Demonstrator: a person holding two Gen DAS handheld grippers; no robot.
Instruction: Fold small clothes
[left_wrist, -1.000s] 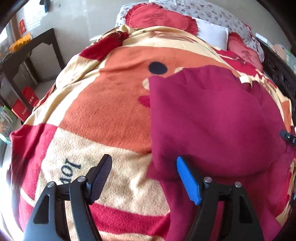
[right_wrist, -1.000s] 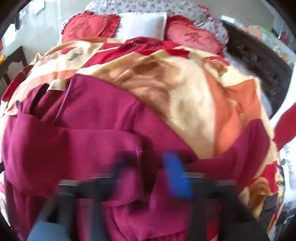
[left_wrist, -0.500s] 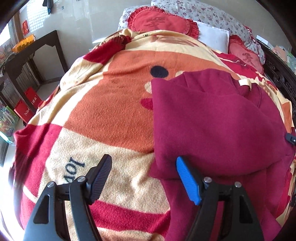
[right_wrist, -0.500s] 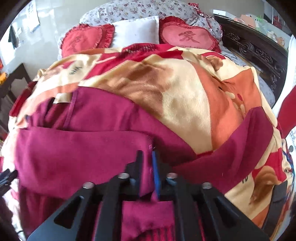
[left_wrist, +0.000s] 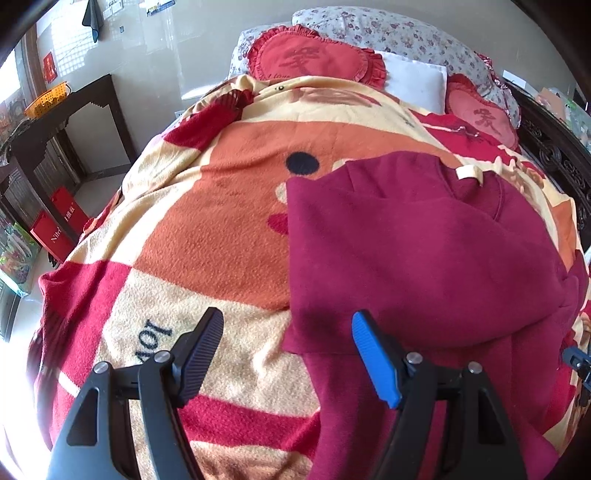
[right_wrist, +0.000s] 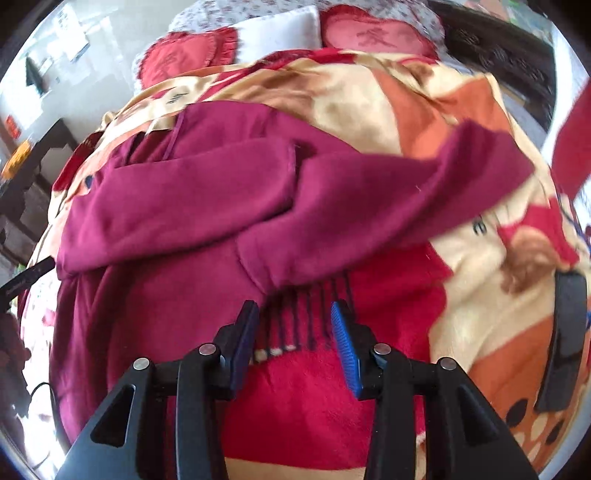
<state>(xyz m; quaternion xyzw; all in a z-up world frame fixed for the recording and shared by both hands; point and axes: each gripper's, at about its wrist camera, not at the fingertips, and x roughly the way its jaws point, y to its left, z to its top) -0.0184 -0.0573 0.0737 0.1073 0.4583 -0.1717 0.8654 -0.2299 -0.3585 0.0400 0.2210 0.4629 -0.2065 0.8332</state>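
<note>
Maroon sweatshirt (left_wrist: 424, 258) spread flat on the blanket (left_wrist: 221, 229) covering the bed, collar end toward the pillows (left_wrist: 413, 85), one sleeve (right_wrist: 424, 199) flung sideways. Plenty of bare blanket beside its straight folded edge. Left tongs (left_wrist: 288, 354) wide open, gripping nothing. Right tongs (right_wrist: 293, 332) opening, nothing pinched between.
</note>
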